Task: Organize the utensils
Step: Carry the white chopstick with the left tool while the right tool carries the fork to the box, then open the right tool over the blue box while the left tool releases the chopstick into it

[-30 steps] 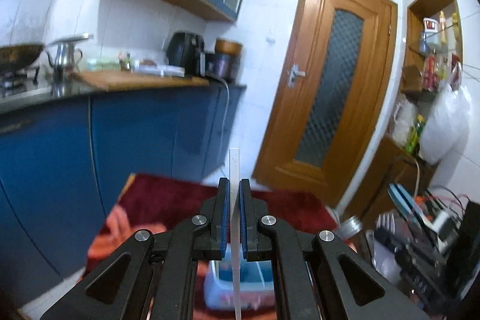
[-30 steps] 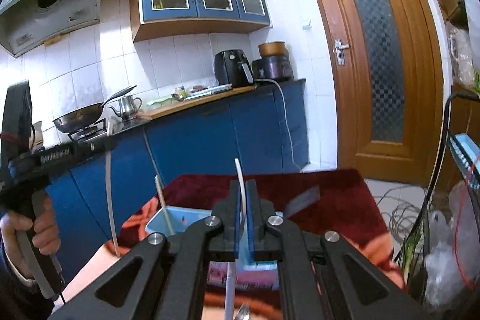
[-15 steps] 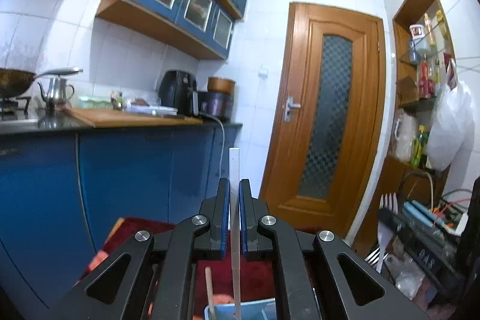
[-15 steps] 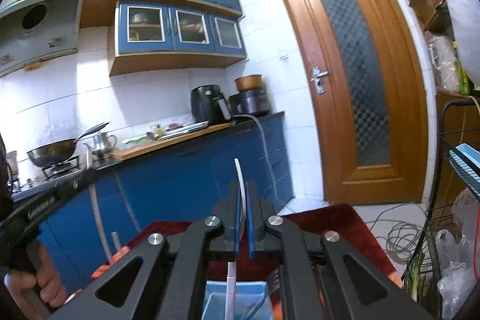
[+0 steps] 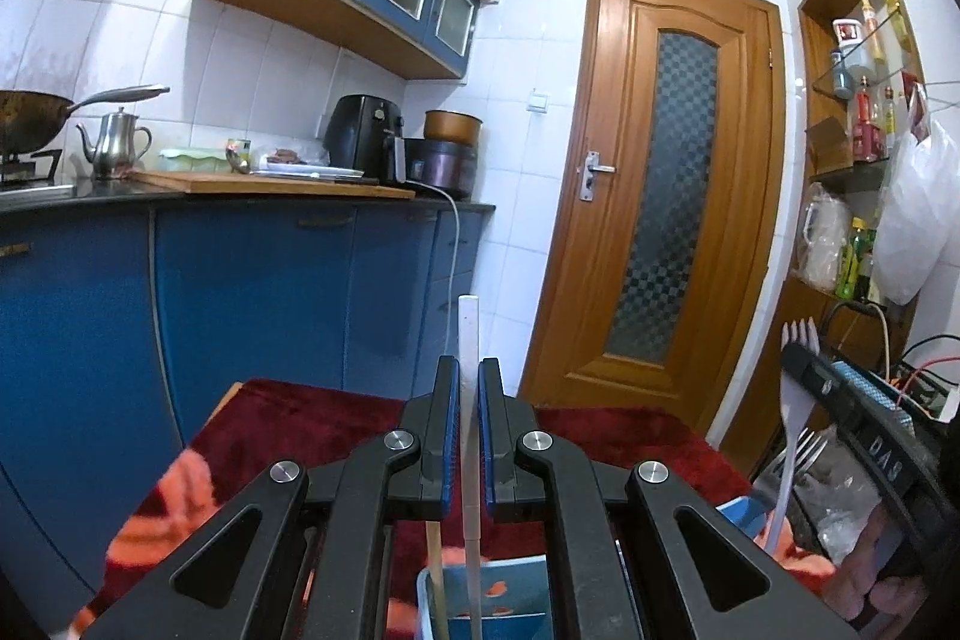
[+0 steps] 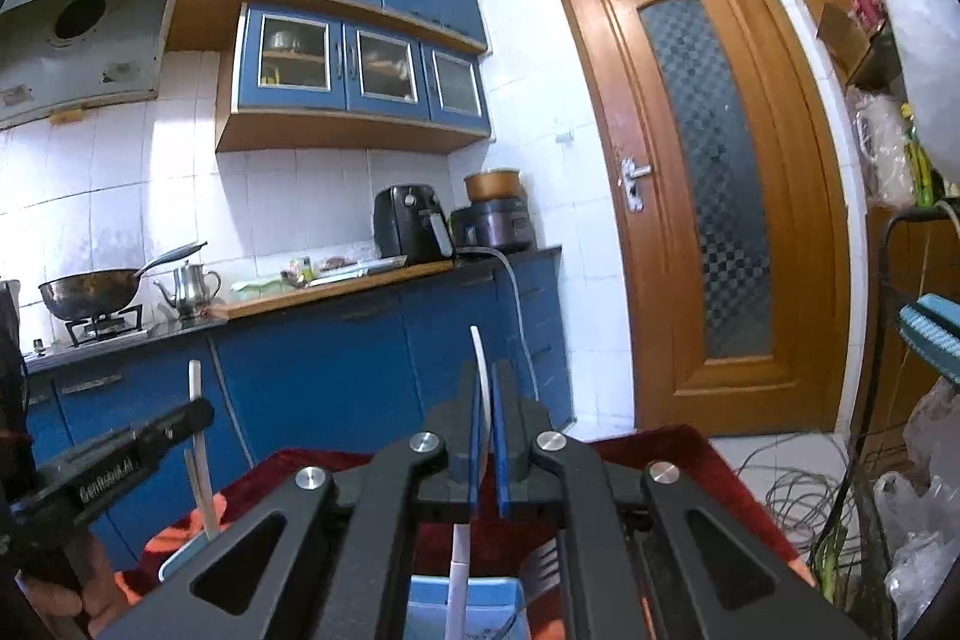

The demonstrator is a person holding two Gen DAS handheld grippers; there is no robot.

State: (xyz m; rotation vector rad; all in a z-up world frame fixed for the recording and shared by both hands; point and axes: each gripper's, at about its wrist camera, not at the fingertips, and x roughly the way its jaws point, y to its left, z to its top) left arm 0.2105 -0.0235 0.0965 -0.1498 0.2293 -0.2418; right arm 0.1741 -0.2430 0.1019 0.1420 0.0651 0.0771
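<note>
Glossy wooden door (image 5: 666, 196), plush cloth (image 5: 312, 418), shiny metal kettle (image 5: 114, 145).

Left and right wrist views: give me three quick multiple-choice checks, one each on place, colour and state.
1. The blue bin sits where?
A. below the left gripper
B. on the counter
C. by the door

2. What colour is the utensil in the left gripper?
A. red
B. white
C. black

3. The right gripper is:
A. wide open
B. shut and empty
C. shut on a white fork

Answers:
1 A, the bin shows under its fingers.
2 B, its handle is white.
3 C, the white handle is clamped and tines show in the left view.
</note>
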